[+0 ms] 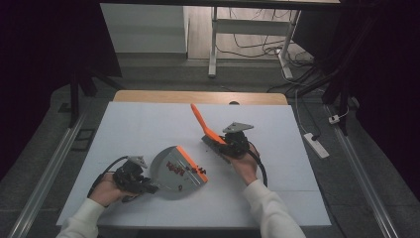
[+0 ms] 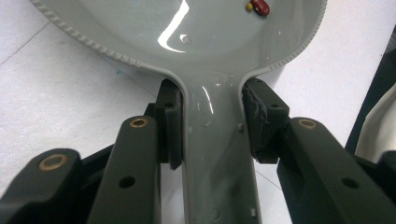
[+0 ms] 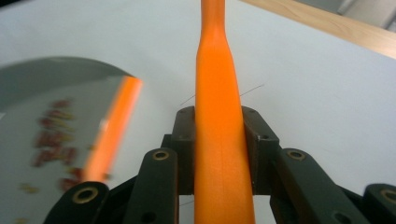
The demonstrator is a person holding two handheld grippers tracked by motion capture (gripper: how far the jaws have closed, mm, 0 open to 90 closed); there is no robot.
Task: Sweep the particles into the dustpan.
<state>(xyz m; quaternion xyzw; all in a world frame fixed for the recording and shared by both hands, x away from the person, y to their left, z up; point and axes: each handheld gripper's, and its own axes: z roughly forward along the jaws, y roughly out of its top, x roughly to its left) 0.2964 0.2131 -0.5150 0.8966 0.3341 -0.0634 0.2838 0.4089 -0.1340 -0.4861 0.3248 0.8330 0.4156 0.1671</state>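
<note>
The left gripper (image 1: 148, 187) is pinching the handle of a grey dustpan (image 1: 173, 173), both pads pressing on its neck. The dustpan is lying flat on the white table (image 1: 148, 124), near its front, with an orange lip (image 1: 190, 161) along its far-right edge and small red and yellow bits (image 1: 178, 170) sitting in the pan.

The right gripper (image 1: 218, 142) is clamping the orange brush handle (image 1: 200, 119), which is sticking up and away toward the table's far side. The brush is sitting just right of the dustpan, a little apart from its lip.

The white top is covering a wooden board (image 1: 198, 96) that is showing along the far edge. Beyond it, grey flooring, a white frame leg (image 1: 213, 44) and loose cables (image 1: 257, 47) are lying in a dim room. A power strip (image 1: 317, 145) is resting on the floor to the right.
</note>
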